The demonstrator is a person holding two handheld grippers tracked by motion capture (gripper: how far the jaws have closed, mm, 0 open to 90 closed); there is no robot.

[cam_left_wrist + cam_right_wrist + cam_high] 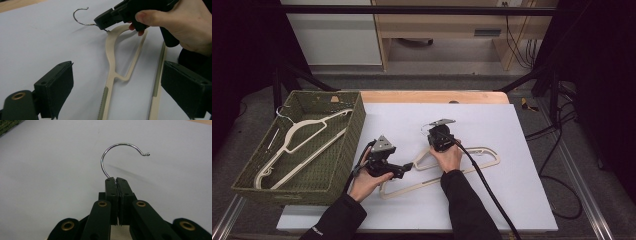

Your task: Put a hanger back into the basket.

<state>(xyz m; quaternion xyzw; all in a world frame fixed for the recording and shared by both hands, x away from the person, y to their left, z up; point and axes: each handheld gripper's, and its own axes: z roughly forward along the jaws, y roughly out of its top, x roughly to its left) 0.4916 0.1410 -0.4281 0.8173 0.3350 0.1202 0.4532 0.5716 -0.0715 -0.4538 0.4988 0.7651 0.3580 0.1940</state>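
A cream plastic hanger [487,150] with a metal hook [103,160] lies on the white sheet [512,200]. My right gripper [116,180] is shut on the hook's stem, just above the hanger's neck. From the left gripper view the same grip [100,22] shows at the top, with the hook [77,20] sticking out to the left. My left gripper [117,67] stands wide open, low over the sheet. The hanger's shoulder [111,57] and lower bar [157,82] lie between and ahead of its jaws, untouched. In the high view the left gripper [404,170] sits at the hanger's left end.
A green woven basket [347,145] stands at the table's left and holds another cream hanger [302,135]. The sheet's right half and far part are bare. Black cables trail off the table's right side.
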